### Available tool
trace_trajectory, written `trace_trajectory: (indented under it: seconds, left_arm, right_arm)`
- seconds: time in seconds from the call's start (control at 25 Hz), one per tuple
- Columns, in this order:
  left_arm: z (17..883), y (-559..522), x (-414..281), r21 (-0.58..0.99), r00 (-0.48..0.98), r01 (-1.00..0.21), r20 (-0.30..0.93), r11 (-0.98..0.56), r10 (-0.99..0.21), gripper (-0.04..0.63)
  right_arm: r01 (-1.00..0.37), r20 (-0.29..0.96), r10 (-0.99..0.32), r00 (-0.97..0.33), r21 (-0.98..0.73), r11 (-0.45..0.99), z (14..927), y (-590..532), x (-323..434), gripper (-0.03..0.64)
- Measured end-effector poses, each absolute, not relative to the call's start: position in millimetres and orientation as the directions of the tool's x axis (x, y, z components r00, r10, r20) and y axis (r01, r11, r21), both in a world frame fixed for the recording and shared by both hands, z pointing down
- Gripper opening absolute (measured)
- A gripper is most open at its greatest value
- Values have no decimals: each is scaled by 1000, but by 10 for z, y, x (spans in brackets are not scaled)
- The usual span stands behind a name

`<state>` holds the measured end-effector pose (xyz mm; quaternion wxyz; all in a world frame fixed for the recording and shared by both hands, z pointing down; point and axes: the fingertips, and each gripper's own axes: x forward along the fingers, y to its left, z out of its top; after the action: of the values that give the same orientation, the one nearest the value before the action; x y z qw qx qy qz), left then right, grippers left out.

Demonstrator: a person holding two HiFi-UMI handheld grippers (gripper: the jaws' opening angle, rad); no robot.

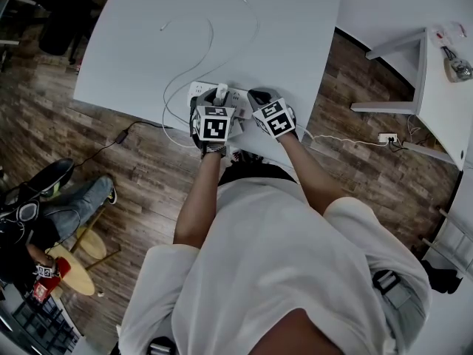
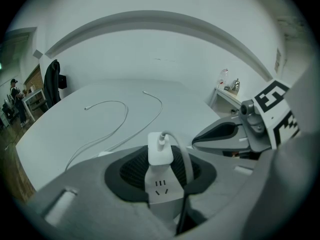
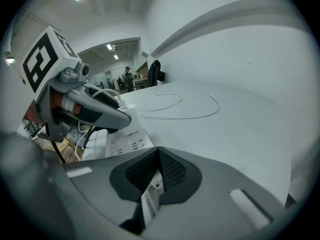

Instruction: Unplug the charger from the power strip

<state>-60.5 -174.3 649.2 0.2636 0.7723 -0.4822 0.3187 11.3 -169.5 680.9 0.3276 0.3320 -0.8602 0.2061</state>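
**Desk:** What does the head view show?

**Operator:** I have both tools down at the near edge of a white counter (image 1: 281, 35), over the power strip (image 1: 199, 89), which lies crosswise along that edge. My left gripper (image 1: 219, 103) is on the charger (image 1: 222, 89), which stands upright out of the strip partway along it. My right gripper (image 1: 260, 99) sits just beside it, at the strip's right end. Loose white cables (image 1: 185, 69) trail off across the counter.

**Desk:** And the left gripper view?

**Operator:** The fingers (image 2: 125, 171) stand part-way apart and clamp the charger from either side; it fills the gap between them. One socket (image 2: 160, 186) of the strip shows just below it. The cord (image 2: 186, 159) leaves the charger's top and curls off to the right.

**Desk:** The right gripper view?

**Operator:** Those fingers (image 3: 172, 170) are brought together with nothing gripped. A sliver of white shows beneath them. I take it for the strip's end, but I cannot tell whether they press on it.

**Desk:** What does the pull turn on?

**Operator:** As I judge it, the charger's long axis runs straight up from the strip's face. The left hand is the one on it, so it should draw along that line while the right holds the strip down.
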Motion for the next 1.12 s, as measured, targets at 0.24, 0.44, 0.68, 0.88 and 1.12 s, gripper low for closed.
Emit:
trace_trajectory:
  seconds: [0.24,0.44,0.68,0.88,1.12]
  left_arm:
    - [6476,-1753,-596,102,334,-914,741,-394,-583,141]
    - [6413,-1775,-604,95,332,-917,721,-388,-608,140]
    - [6036,-2039,-664,74,331,-918,683,-389,-651,140]
    - [6071,-1959,-619,129,367,-911,687,-392,-627,141]
    - [6167,-1814,-504,311,493,-866,663,-392,-564,141]
  right_arm:
    - [-711,695,-445,-564,-134,691,6813,-1700,121,3]
    - [-713,694,-448,-564,-134,689,6816,-1698,124,3]
    - [-721,694,-457,-557,-131,680,6812,-1699,123,3]
    - [-724,694,-455,-558,-140,675,6808,-1698,118,3]
    - [-731,685,-464,-561,-147,666,6807,-1711,126,3]
